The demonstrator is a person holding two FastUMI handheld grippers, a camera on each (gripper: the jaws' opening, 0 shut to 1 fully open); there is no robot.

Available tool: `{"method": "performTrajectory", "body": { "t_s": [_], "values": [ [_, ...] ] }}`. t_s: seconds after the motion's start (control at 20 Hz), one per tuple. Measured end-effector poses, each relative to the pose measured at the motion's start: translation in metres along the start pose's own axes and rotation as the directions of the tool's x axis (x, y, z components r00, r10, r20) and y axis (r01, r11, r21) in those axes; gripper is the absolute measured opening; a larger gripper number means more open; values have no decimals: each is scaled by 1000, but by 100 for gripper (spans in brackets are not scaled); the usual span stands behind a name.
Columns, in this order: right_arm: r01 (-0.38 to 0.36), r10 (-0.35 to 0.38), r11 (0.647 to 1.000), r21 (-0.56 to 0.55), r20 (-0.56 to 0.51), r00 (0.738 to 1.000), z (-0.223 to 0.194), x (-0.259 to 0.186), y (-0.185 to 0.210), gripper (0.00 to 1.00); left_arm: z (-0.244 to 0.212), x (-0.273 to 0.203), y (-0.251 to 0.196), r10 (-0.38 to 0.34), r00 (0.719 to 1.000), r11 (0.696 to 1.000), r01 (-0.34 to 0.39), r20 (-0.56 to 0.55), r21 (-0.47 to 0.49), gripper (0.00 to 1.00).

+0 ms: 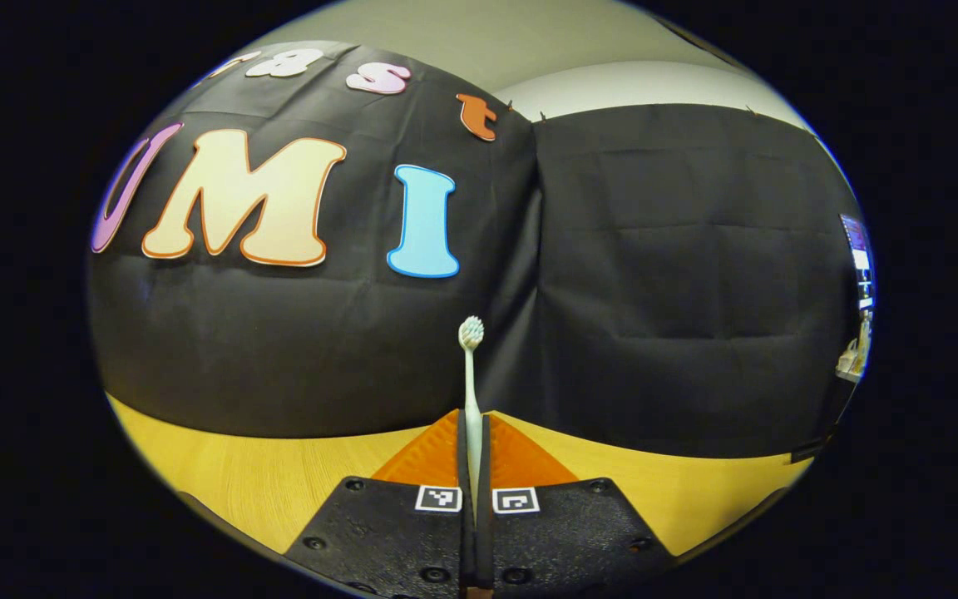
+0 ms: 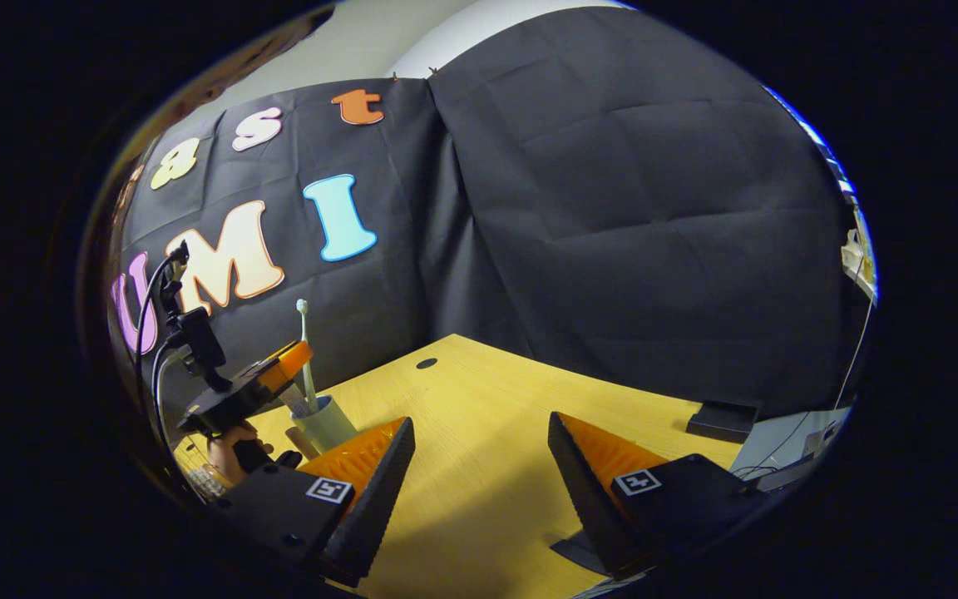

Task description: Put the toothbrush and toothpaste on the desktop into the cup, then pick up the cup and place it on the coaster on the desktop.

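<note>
Toothbrush (image 1: pixel 471 383) stands upright, bristles up, in left gripper (image 1: pixel 474 453).

- This is a recording booth set up in an office or lab room, not a home.
- Black cloth (image 2: pixel 629 208) hangs as a backdrop behind the desk, creased and pinned along its top edge.
- Above the cloth, a plain pale wall (image 1: pixel 529 33) of the room shows.
- The desk (image 2: pixel 479 466) is light wood with a round cable hole (image 2: pixel 427 363), as on office furniture.
- At the far right edge, past the cloth, a lit screen (image 1: pixel 859 249) and loose cables (image 2: pixel 853 358) show.
</note>
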State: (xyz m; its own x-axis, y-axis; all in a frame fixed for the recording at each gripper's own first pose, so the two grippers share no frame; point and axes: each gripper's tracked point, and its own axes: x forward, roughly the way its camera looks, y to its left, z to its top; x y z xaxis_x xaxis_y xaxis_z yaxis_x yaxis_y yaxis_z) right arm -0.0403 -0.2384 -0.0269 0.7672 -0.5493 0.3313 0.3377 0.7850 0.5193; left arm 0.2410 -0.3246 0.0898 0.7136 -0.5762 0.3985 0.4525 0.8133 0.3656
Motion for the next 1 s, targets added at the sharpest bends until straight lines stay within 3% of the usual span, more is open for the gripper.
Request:
{"method": "performTrajectory", "body": {
  "t_s": [0.1,0.2,0.25,0.3,0.35,0.65,0.7,1.0],
  "values": [
    [4,-4,1000,0,4,1000,1,0,-2,94,-1,-1,-1,3,1000,1000,-3,10,24,0],
    [11,-11,1000,-1,7,1000,1,-2,-6,98,-1,-1,-1,2,1000,999,-3,18,33,0],
    [16,-16,1000,-2,7,1000,1,-3,-8,94,0,-2,0,2,1000,1000,-3,21,30,0],
    [21,-21,1000,-1,5,1000,1,-3,-10,98,0,-2,-1,1,1000,1000,-1,24,26,1],
    [24,-24,1000,-1,4,1000,0,-3,-12,94,-1,-1,-1,1,1000,1000,-1,26,22,2],
    [37,-37,999,-8,2,999,-2,-2,-15,98,0,-3,-2,-4,999,1000,3,37,14,5],
    [38,-38,999,-7,1,999,-3,-2,-16,94,0,-4,-2,-5,999,1000,4,41,10,2],
    [38,-38,999,-1,2,999,-3,-1,-12,98,6,-6,-9,-30,998,1000,30,50,1,19]
  ]
}}
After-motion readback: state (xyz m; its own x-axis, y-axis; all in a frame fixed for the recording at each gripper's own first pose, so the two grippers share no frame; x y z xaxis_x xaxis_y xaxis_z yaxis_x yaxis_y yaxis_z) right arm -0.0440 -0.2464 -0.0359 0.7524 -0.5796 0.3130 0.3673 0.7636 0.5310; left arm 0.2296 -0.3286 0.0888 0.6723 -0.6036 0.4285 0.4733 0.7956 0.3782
